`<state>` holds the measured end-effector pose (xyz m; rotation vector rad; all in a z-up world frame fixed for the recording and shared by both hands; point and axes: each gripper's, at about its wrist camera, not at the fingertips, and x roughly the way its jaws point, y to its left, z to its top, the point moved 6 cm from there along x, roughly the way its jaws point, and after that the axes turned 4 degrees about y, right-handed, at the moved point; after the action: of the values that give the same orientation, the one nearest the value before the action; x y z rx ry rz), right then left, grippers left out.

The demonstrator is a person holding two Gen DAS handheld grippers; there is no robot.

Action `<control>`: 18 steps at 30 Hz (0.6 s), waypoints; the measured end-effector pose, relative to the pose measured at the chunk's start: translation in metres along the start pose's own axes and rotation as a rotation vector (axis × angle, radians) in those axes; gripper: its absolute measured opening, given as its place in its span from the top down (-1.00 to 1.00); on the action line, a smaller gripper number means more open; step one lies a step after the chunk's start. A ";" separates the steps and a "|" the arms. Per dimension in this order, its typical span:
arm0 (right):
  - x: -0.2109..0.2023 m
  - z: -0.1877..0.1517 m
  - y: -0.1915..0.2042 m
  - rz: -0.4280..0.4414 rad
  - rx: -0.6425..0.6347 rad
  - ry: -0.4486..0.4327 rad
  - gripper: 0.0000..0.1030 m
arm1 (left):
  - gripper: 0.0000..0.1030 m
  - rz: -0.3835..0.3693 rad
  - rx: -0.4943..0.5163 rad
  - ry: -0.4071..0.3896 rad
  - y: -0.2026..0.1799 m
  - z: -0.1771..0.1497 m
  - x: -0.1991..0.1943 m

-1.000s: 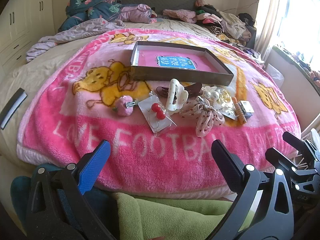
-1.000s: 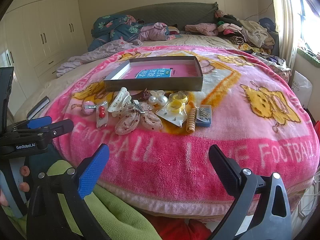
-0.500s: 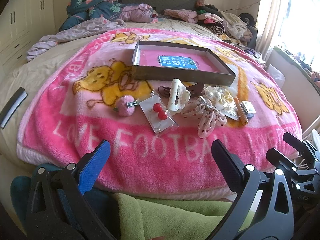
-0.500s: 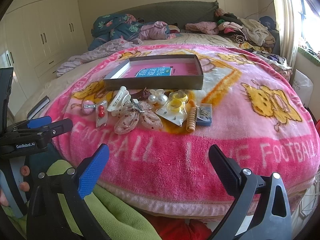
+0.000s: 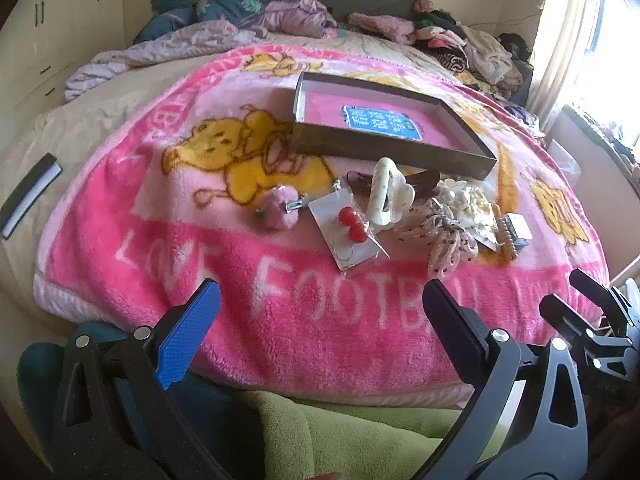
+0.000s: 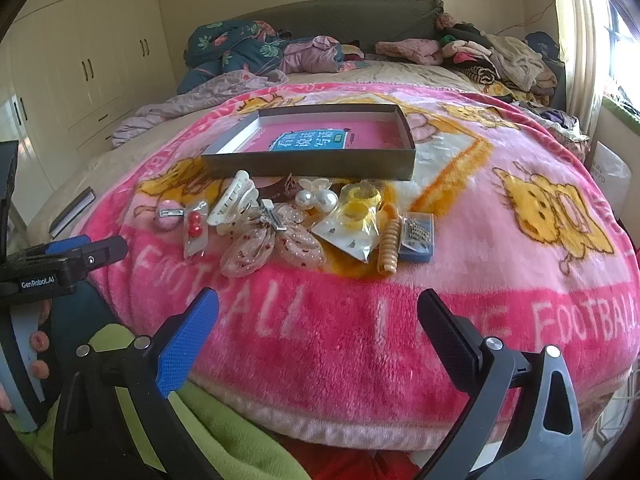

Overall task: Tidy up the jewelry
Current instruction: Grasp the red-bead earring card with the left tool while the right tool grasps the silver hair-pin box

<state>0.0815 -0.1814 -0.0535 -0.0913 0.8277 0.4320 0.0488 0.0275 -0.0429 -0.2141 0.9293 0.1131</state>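
Fingers of the left gripper (image 5: 320, 300) stand spread wide with nothing between them, low over the near edge of the pink blanket (image 5: 304, 320). The right gripper (image 6: 318, 308) is likewise wide apart and empty, hovering at the blanket's near hem.

From the left gripper, the card with red bead earrings (image 5: 350, 226) lies at 12 o'clock, with the pink pom-pom clip (image 5: 278, 212) at 11 o'clock and the white claw clip (image 5: 386, 196) just past the card, touching it. The sheer bow clip (image 5: 444, 240) sits at 1 o'clock.

From the right gripper, the bow clip (image 6: 272, 242) is at 12 o'clock, the yellow packet (image 6: 354, 220) and the beaded tan clip (image 6: 390, 246) at 1 o'clock, and the small blue box (image 6: 418, 234) just beside that clip. Pearl pieces (image 6: 316, 200) lie behind them.

Beyond the whole cluster, at 12 o'clock, rests the shallow open box (image 6: 312, 166), holding none of the jewelry.
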 end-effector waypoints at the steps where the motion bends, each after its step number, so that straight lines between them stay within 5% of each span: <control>1: 0.002 0.001 0.000 0.001 0.000 0.000 -0.88 | -0.80 -0.002 0.001 0.005 -0.001 0.000 0.002; 18: 0.033 0.020 -0.061 -0.090 0.084 0.007 -0.88 | -0.80 -0.054 -0.033 0.075 -0.014 0.018 0.062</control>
<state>0.1397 -0.2208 -0.0696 -0.0523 0.8444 0.3117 0.1025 0.0186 -0.0798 -0.2753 0.9956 0.0713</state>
